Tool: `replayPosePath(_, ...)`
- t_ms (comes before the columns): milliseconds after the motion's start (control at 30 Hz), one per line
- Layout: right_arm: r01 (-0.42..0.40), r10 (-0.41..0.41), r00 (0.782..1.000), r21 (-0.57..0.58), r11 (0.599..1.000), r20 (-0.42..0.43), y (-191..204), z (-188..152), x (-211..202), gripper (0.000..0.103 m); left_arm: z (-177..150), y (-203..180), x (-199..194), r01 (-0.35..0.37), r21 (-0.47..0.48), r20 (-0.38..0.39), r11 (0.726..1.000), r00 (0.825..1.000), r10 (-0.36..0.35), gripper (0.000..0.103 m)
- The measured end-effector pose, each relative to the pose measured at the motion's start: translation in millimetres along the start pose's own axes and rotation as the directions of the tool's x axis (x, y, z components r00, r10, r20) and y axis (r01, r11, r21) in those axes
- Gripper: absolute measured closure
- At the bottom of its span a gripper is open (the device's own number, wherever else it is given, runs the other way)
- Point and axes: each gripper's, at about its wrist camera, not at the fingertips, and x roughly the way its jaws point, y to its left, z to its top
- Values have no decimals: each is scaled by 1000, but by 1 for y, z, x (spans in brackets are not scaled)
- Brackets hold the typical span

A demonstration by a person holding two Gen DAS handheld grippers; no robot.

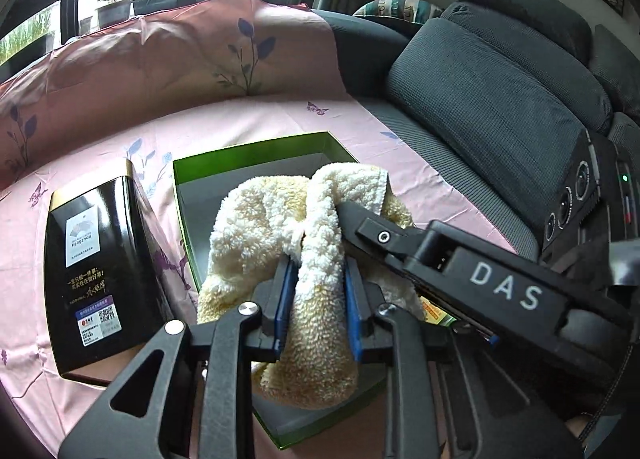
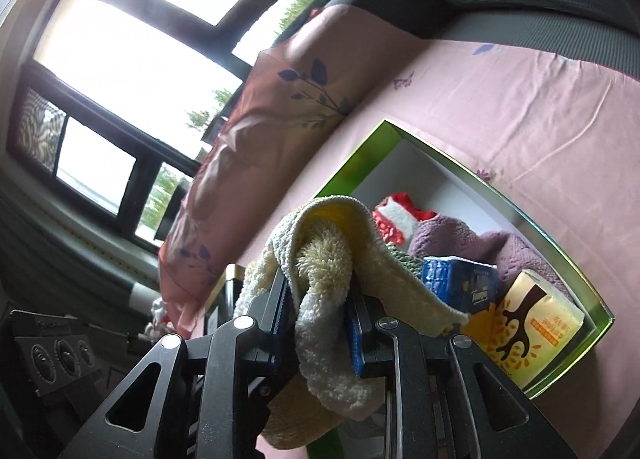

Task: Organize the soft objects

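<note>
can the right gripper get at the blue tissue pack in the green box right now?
Probably not as is. The right gripper is shut on the cream towel, which drapes toward the blue tissue pack in the green box. The pack lies close ahead; the towel must be dropped first.

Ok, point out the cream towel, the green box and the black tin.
cream towel (image 1: 256, 219), left wrist view, fluffy bulk above the fingers.
green box (image 2: 390, 135), right wrist view, far corner of its rim.
black tin (image 1: 100, 279), left wrist view, labelled front face.
</note>
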Motion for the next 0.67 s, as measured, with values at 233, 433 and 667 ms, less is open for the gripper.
replayPosePath(233,48,-47,997,-30,998,62,2,0,-23,22,-1,-4,-22,-10,9,18,1000,1000,10,47)
replayPosePath(433,98,-91,989,-55,994,117,13,-2,-44,19,-1,-3,-45,-19,18,48,1000,999,19,30)
replayPosePath(667,141,-122,978,-103,985,172,28,-6,-61,19,-2,1,-60,-19,21,69,1000,997,18,23)
